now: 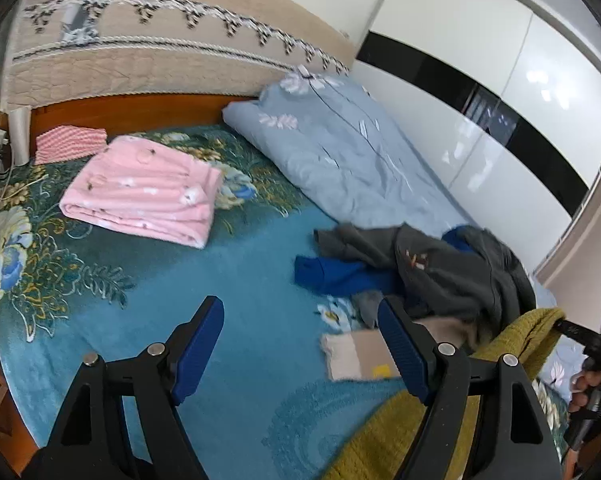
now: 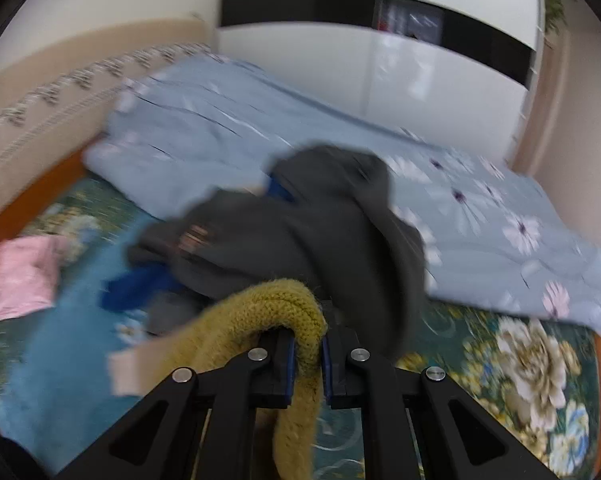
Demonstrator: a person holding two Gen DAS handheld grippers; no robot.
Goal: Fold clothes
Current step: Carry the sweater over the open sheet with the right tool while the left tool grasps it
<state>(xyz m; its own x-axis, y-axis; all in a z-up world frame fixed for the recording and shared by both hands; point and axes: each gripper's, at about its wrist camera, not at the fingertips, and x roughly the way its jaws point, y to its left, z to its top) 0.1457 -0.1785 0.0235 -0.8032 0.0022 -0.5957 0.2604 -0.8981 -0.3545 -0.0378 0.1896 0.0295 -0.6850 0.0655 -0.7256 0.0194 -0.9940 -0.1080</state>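
Note:
A mustard knit sweater (image 2: 276,304) hangs in my right gripper (image 2: 307,354), whose blue pads are shut on a fold of it; the view is blurred by motion. The same sweater (image 1: 384,432) drapes at the lower right of the left wrist view. Beyond it lies a heap of clothes: a dark grey garment (image 1: 448,264) (image 2: 300,224), a blue one (image 1: 336,274) (image 2: 136,286) and a beige piece (image 1: 356,354). My left gripper (image 1: 300,344) hovers over the teal bedspread (image 1: 240,280), jaws wide open with nothing between them.
A folded pink blanket (image 1: 144,192) and a pink knit item (image 1: 70,144) lie near the headboard (image 1: 160,60). A light blue floral quilt (image 1: 340,148) (image 2: 460,208) runs along the wardrobe (image 1: 480,92) side. A hand (image 1: 584,388) shows at the far right.

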